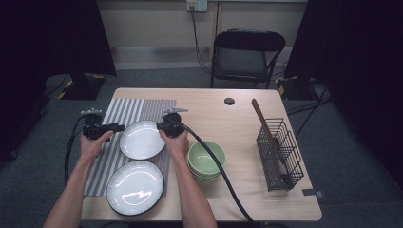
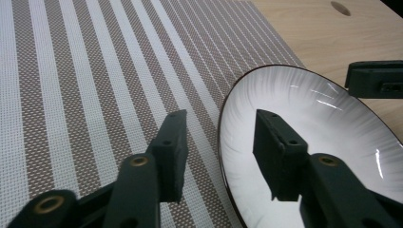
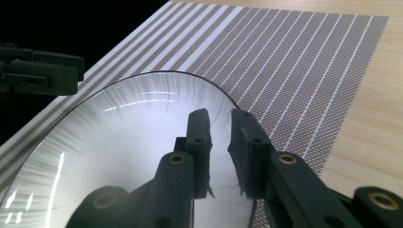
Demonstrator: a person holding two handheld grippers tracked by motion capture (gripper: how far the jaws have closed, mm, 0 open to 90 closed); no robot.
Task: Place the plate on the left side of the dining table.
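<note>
White plate (image 1: 141, 139), tilted above the striped placemat (image 1: 123, 111) on the desk (image 1: 237, 118), gripped at opposite rims. Left hand-held gripper (image 2: 221, 142) straddling the near rim, jaws parted, not visibly pinched. Right hand-held gripper (image 3: 220, 142) narrowed onto the other rim, seemingly clamped. Best moved level, both sides at one pace, closing the left fully first. Round, so no long axis; face upward, tipped slightly. Second plate (image 1: 135, 187) nearer, green bowls (image 1: 206, 159) right.
</note>
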